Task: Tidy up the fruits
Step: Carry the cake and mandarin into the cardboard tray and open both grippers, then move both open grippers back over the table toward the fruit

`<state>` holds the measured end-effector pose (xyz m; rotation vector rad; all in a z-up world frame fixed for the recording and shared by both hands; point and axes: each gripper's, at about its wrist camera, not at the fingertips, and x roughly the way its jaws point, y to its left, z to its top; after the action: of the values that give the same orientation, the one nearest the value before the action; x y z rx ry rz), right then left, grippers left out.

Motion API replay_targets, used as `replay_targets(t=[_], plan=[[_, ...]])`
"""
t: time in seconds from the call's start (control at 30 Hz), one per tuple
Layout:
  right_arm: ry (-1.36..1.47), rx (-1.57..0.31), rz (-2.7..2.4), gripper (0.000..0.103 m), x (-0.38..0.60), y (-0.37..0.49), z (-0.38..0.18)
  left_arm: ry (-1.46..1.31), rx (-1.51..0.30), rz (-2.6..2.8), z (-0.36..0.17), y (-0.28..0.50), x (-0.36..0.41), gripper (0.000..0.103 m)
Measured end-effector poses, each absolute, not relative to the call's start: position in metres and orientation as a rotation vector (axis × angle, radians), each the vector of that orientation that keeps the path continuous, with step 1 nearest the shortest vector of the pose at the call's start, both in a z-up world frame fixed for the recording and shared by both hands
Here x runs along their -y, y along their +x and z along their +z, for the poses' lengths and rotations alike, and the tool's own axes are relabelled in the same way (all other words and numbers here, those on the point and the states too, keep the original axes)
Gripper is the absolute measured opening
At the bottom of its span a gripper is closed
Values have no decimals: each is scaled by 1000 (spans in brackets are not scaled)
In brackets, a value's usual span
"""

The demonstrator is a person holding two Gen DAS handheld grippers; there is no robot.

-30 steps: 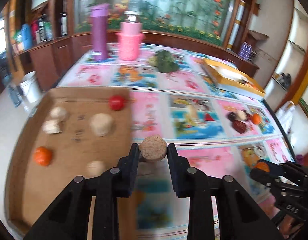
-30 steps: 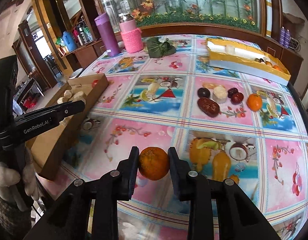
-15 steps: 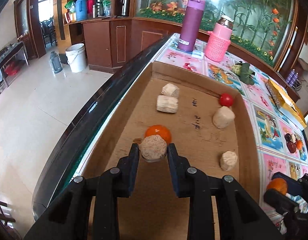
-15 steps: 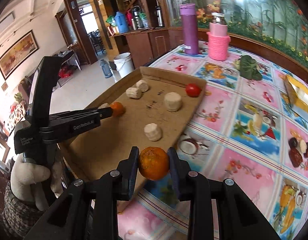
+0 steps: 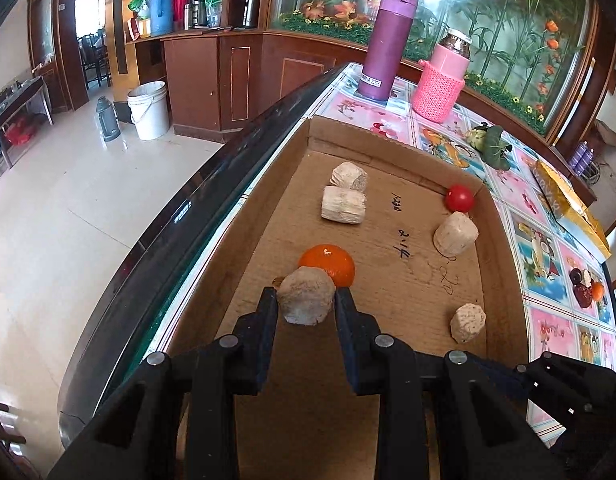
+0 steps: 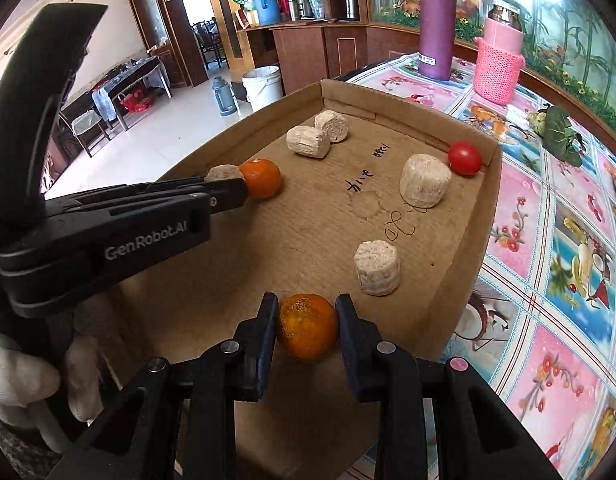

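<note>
Gleaming orange mandarin (image 6: 307,327) — dimpled, brown-speckled.

Cardboard tray (image 6: 474,216) sits on table (image 6: 548,280) at its edge. In tray: two cut chunks (image 6: 308,141) touching at far end; tomato (image 6: 464,158) in far-right corner w/ chunk (image 6: 425,185) just beside; another chunk (image 6: 377,267) nearer, right side; orange (image 6: 262,179) left side. Two flasks (image 6: 437,24) behind tray.

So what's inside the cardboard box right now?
Lying in the cardboard box: four beige chunks, an orange and a red tomato. The near end is covered by the grippers, so anything there can't be seen.
</note>
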<state>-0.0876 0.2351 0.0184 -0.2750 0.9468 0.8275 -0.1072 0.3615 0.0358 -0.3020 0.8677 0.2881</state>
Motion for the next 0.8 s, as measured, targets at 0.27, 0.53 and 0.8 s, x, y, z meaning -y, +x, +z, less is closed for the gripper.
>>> replay_targets(t=[0.27, 0.53, 0.8], plan=[[-269, -929, 842, 34, -232, -94, 23, -267, -823, 318, 52, -118, -355, 50], [-194, -878, 832, 44, -209, -101, 46, -183, -766, 351, 77, -130, -336, 60], [-152, -853, 796, 48, -175, -108, 59, -114, -746, 330, 92, -131, -305, 64]])
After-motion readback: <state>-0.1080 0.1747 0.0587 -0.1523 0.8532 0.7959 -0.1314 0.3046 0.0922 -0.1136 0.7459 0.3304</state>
